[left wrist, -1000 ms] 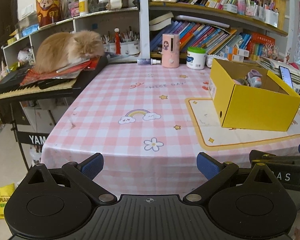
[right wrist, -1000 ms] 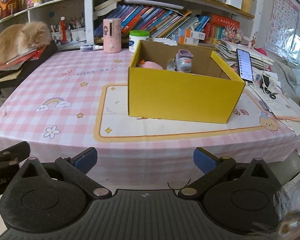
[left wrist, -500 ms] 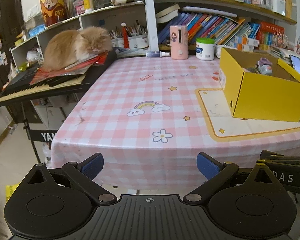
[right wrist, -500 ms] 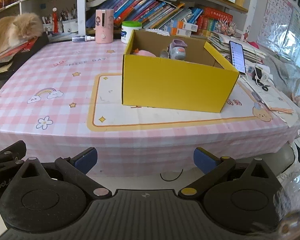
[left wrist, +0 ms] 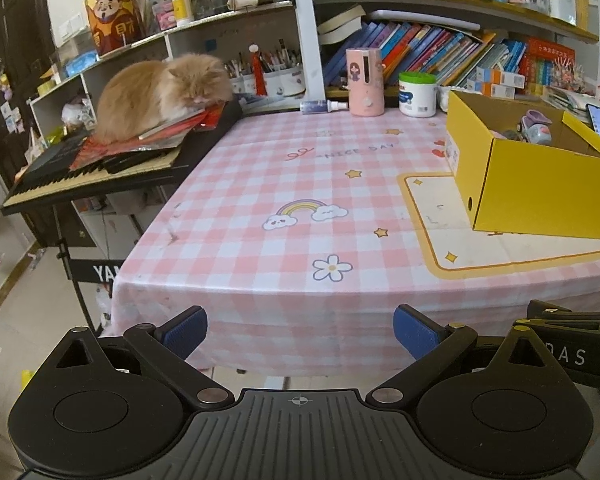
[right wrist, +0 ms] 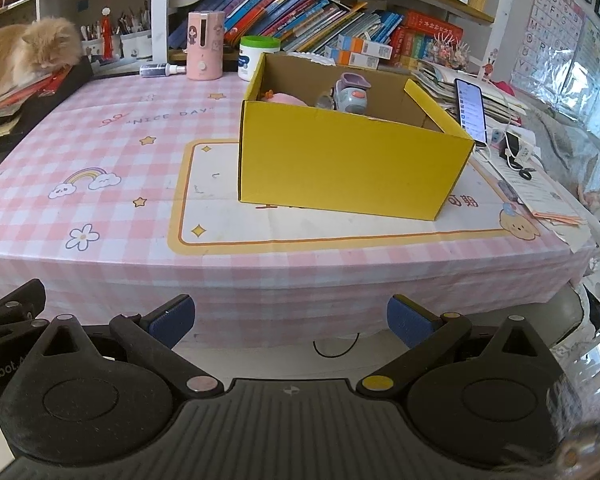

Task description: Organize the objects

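pink checked surface [left wrist: 260, 184] lies bare from its left edge to the yellow box [right wrist: 348, 172] on the right, toys inside. left gripper [left wrist: 300, 330] and right gripper [right wrist: 290, 320] hover off the near edge, jaws released, empty.

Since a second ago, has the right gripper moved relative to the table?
Yes. The right gripper has pulled back from the table: the yellow box sits smaller and higher in its view, and floor now shows beneath the tablecloth edge.
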Motion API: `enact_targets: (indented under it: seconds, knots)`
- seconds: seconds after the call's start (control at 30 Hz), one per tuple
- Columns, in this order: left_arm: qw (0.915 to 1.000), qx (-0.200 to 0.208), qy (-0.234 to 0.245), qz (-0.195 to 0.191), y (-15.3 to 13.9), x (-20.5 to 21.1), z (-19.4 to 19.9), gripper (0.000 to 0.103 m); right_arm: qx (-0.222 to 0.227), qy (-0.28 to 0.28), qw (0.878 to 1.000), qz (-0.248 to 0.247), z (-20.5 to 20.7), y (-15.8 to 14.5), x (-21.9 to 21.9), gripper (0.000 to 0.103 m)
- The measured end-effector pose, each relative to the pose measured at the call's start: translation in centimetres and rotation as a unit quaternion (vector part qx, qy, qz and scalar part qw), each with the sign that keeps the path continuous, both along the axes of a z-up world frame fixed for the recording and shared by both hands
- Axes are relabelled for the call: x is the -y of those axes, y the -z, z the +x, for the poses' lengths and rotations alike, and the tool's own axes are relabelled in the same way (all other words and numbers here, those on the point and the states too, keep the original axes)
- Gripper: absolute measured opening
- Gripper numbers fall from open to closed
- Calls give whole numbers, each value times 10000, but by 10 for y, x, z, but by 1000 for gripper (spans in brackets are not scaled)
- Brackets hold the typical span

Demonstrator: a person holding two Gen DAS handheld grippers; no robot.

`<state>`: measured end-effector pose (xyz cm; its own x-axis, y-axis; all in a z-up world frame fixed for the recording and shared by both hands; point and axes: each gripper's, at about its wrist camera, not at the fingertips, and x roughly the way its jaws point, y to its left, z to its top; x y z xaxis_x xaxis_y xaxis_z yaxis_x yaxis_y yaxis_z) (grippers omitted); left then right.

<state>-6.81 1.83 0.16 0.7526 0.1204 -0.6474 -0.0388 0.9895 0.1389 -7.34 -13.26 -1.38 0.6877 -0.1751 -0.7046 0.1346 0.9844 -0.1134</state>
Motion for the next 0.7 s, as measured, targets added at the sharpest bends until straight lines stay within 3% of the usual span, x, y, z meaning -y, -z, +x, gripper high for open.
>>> enact_targets:
  seconds: [0.7]
  knots:
    - [10000, -16, -6, 55, 0, 1, -1, 101, -23, 6, 10000, -13, 0, 0, 0, 103]
